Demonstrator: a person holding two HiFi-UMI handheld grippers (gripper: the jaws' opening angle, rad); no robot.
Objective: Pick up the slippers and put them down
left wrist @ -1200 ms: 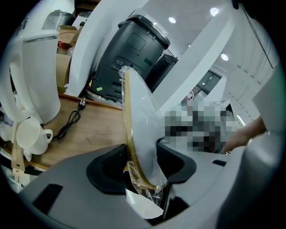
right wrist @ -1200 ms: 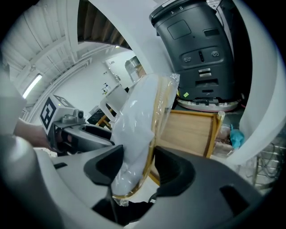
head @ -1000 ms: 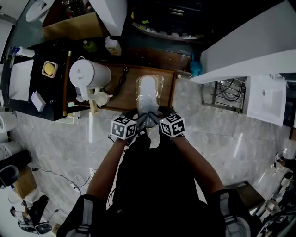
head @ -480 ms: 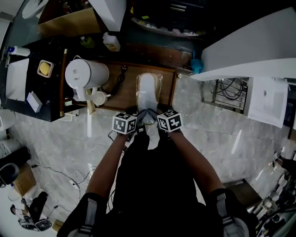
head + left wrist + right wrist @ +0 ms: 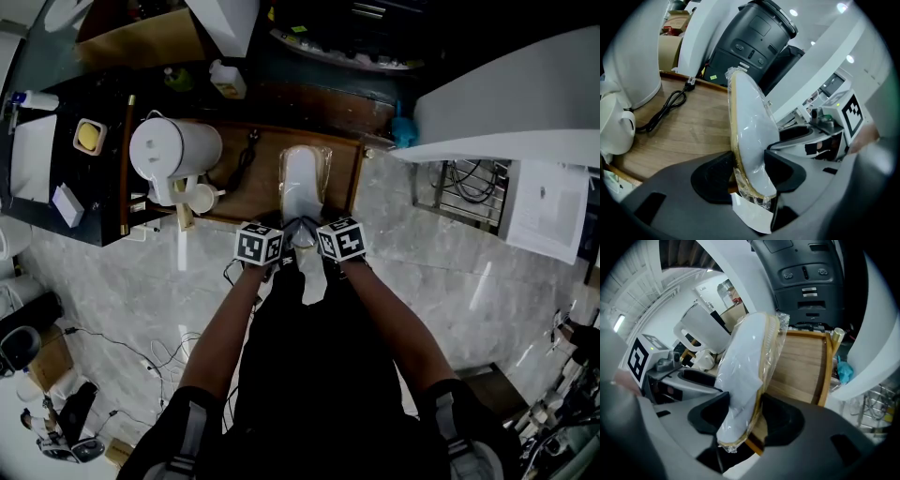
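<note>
A pair of white slippers with tan soles, wrapped in clear plastic (image 5: 302, 183), hangs over a low wooden table (image 5: 251, 192), toes pointing away from me. Both grippers hold its near end, side by side. My left gripper (image 5: 289, 234) is shut on the packet's heel end, and in the left gripper view the slippers (image 5: 747, 122) stand on edge between its pads (image 5: 749, 176). My right gripper (image 5: 315, 232) is shut on the same end, and the right gripper view shows the slippers (image 5: 745, 362) pinched between its jaws (image 5: 743, 420). Whether the packet touches the wood is hidden.
A big white jug (image 5: 174, 150) and a white cup (image 5: 202, 199) stand on the left of the wooden table, with a black cable (image 5: 246, 161) beside them. A black machine (image 5: 754, 37) rises behind. Grey marble floor (image 5: 422, 262) lies around, and white furniture (image 5: 506, 103) stands to the right.
Both grippers have sunk with the slippers toward the wooden table, staying side by side. Their grip on the packet looks unchanged.
</note>
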